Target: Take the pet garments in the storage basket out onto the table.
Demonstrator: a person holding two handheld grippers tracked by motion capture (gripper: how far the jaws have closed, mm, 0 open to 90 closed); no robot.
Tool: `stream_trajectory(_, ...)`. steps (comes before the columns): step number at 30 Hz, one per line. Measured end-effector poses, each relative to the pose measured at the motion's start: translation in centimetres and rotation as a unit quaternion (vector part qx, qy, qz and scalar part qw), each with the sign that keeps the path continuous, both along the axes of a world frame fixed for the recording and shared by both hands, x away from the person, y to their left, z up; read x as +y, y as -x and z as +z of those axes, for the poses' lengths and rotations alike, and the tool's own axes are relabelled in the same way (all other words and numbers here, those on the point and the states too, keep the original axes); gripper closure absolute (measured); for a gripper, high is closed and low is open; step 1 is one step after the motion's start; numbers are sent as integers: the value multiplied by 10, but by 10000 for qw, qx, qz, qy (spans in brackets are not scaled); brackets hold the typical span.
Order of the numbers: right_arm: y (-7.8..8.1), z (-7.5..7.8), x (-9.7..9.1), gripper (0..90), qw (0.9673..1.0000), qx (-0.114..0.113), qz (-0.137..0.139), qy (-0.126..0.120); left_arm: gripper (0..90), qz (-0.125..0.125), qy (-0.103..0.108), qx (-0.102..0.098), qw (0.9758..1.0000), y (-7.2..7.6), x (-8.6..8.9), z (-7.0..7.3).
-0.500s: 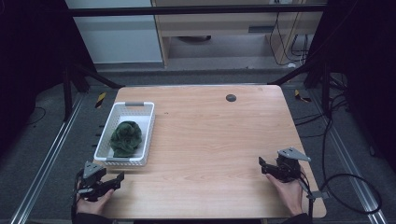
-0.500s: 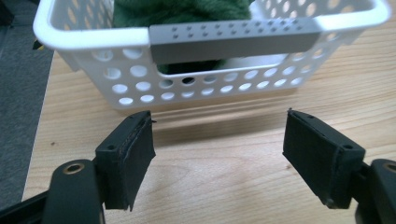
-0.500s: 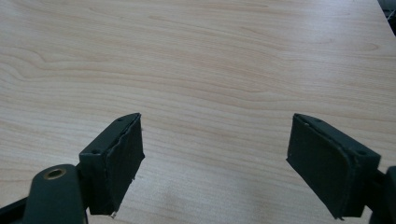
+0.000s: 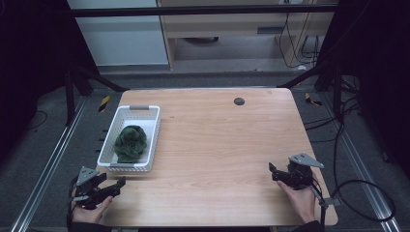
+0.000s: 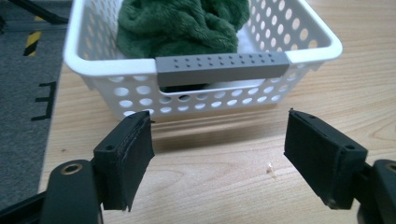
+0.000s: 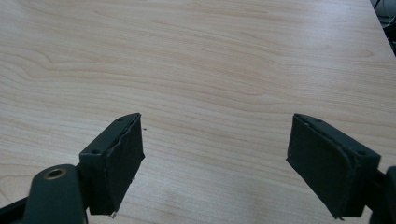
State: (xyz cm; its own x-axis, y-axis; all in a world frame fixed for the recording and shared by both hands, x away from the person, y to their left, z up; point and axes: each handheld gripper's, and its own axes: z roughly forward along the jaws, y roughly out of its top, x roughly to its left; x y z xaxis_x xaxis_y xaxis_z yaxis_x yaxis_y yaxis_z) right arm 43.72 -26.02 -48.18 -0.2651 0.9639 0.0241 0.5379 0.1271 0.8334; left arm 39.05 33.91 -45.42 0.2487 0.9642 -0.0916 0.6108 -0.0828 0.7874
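Note:
A white perforated basket [image 4: 152, 134] with grey handles sits at the table's left side and holds a crumpled dark green towel [image 4: 130, 142]. My left gripper [image 4: 118, 184] hovers at the front left corner, just in front of the basket, open and holding nothing. In the left gripper view the basket [image 5: 100, 81] and its grey handle [image 5: 219, 70] stand close ahead, with the towel [image 5: 177, 23] inside. My right gripper [image 4: 272, 172] is open over bare wood at the front right, a hand holding it. Its jaws stand wide apart in the right gripper view [image 6: 215, 163].
The wooden table [image 4: 227, 145] has a dark round hole [image 4: 239, 101] near its far edge. Metal rails and cables lie on the floor at both sides. A small crumb [image 5: 269, 169] lies on the wood between the left jaws.
The left gripper has shifted slightly right toward the basket's near end. The right gripper has barely moved.

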Motion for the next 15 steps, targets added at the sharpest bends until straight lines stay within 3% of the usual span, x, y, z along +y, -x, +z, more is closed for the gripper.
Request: stream_trajectory(15, -1, -1, 0, 183, 10000, 65, 41, 30, 224, 5, 65, -131, 9999, -3, 10, 31)
